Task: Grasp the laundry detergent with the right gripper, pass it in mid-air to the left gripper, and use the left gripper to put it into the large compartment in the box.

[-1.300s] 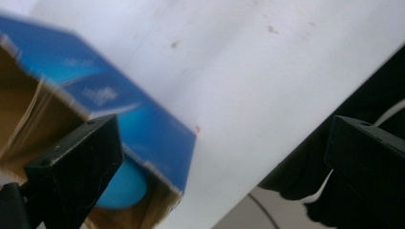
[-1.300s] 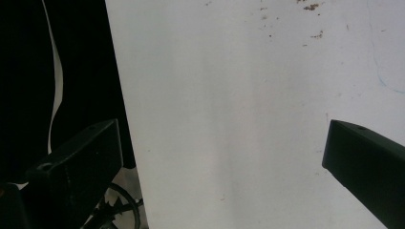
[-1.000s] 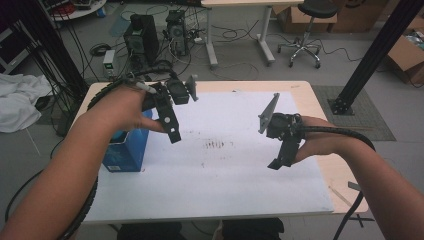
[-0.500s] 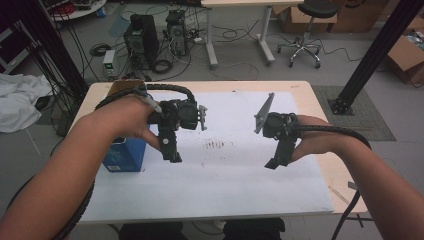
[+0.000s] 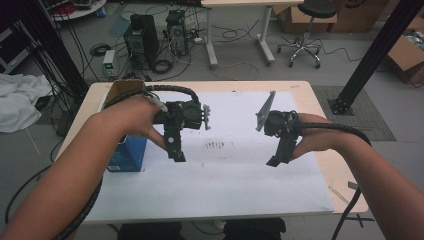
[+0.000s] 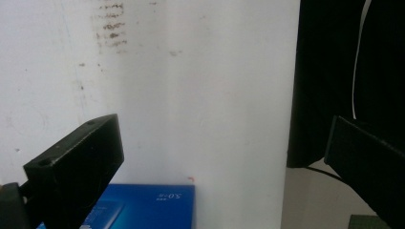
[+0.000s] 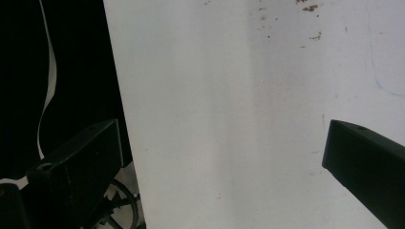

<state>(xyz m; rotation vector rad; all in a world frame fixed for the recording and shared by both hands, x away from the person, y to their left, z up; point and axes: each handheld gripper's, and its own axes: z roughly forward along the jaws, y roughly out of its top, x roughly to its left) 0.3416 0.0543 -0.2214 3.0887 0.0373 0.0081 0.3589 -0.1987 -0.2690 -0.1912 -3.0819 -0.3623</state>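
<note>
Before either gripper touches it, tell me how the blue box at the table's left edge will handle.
The blue box looks like printed cardboard with flat faces, so it should slide rather than roll. It stands at the table edge, so an outward push may drop it. Its weight cannot be judged; it probably dents if squeezed hard.

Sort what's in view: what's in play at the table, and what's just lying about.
In play: left gripper and right gripper, both open and empty over the white sheet; blue box.

Lying about: computer towers, stool, cardboard boxes, white cloth.
</note>
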